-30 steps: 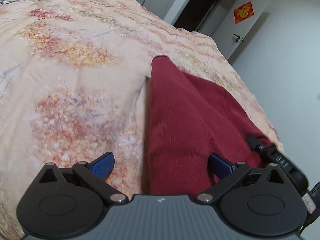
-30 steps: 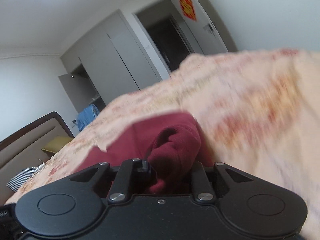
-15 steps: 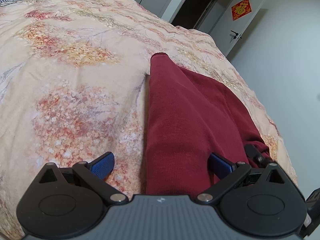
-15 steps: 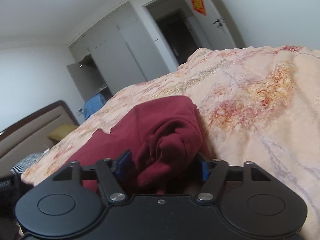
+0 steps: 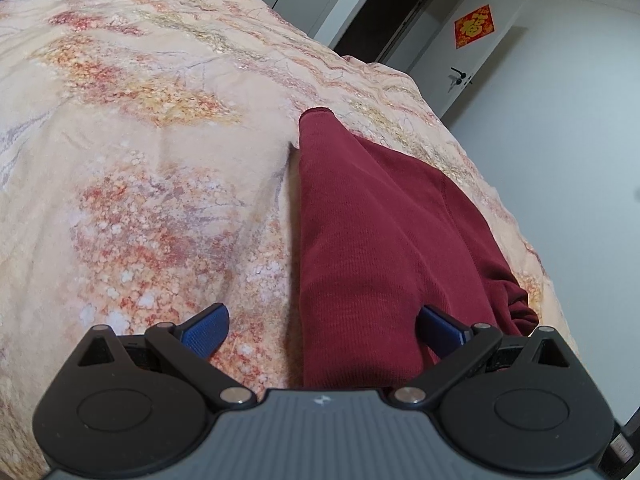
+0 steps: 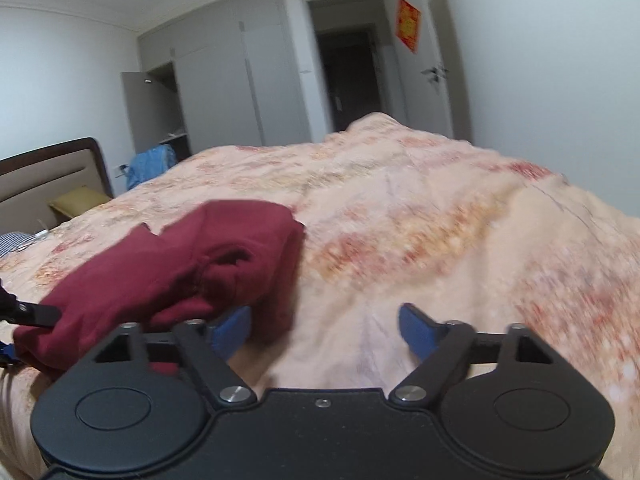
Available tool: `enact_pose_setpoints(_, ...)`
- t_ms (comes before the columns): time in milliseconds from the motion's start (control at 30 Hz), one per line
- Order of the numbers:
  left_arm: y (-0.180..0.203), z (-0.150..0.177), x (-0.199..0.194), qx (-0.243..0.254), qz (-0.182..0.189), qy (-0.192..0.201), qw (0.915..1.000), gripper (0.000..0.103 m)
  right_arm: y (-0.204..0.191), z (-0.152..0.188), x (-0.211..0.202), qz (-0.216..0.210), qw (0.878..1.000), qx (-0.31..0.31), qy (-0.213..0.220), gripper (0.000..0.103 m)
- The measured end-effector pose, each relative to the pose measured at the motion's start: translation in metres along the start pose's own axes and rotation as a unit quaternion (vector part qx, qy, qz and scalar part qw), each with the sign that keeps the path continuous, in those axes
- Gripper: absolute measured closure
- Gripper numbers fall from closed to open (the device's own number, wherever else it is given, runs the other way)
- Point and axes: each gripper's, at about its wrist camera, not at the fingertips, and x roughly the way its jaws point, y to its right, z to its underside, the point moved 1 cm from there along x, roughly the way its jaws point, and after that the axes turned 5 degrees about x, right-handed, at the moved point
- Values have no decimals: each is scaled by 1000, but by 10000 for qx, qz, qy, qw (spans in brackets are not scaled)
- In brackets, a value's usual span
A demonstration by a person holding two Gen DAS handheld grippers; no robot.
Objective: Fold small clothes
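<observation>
A dark red knit garment (image 5: 372,232) lies folded lengthwise on the floral bedspread (image 5: 152,152), narrow end far, bunched end near right. My left gripper (image 5: 324,330) is open just above its near edge, blue pads (image 5: 208,330) wide apart, the right pad over the cloth. In the right wrist view the garment (image 6: 192,264) lies bunched at left. My right gripper (image 6: 326,328) is open and empty, its left pad (image 6: 232,330) beside the cloth, over the bare bedspread (image 6: 440,240).
The bed's right edge (image 5: 532,240) drops off near the white wall. A wardrobe (image 6: 224,80), dark doorway (image 6: 352,80) and door with red poster (image 6: 408,24) stand beyond. A headboard (image 6: 52,172), yellow pillow (image 6: 76,204) and blue cloth (image 6: 152,164) are at the far end.
My right gripper has opened, let go of the bunched red cloth and drawn back to the right. My left gripper stayed open and rose slightly.
</observation>
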Motion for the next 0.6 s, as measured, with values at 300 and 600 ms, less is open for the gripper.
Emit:
enact_pose_setpoints(300, 1, -1, -1, 21, -42, -64, 10000, 0, -25, -23, 26, -807, 9962, -167, -279, 73)
enact_pose_setpoints(600, 2, -2, -1, 32, -85, -86, 9999, 0, -55, -9, 8, -445, 9835, -1745, 169, 85)
